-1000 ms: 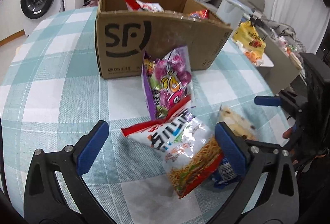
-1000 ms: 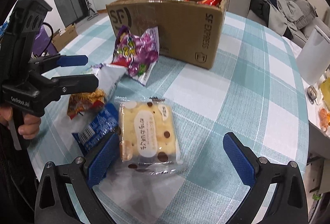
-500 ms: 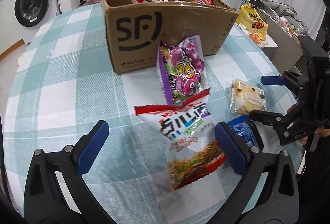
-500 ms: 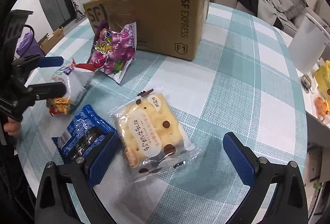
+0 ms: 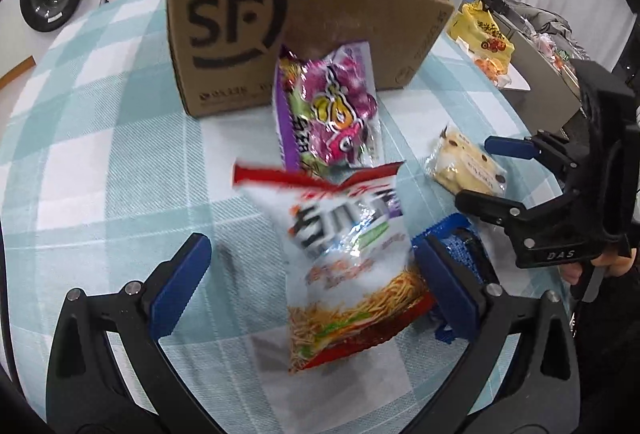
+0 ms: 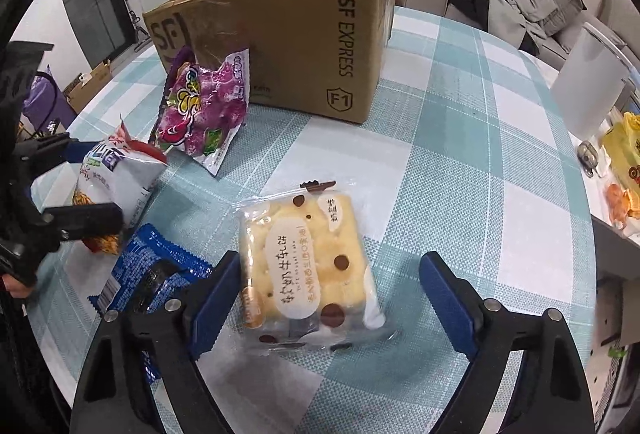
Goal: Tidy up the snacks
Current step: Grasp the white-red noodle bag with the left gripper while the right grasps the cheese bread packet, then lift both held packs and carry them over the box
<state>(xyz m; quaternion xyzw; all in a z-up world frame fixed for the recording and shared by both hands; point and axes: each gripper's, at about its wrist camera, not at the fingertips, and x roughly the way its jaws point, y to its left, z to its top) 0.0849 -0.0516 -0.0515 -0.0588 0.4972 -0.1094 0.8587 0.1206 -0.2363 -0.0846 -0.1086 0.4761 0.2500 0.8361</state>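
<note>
Our right hand-held gripper [image 6: 328, 298] has just been closing around the cake packet [image 6: 304, 258] on the tabletop [image 6: 460, 162], pads apparently not yet pressing. The slick wrapper may slip. Our left hand-held gripper [image 5: 308, 280] gapes over the noodle bag [image 5: 348, 266].

Each claw is a black frame with silver screws and blue pads. The right claw [image 6: 328, 298] housing reads "DAS". The left claw [image 5: 308, 286] looks the same.
</note>
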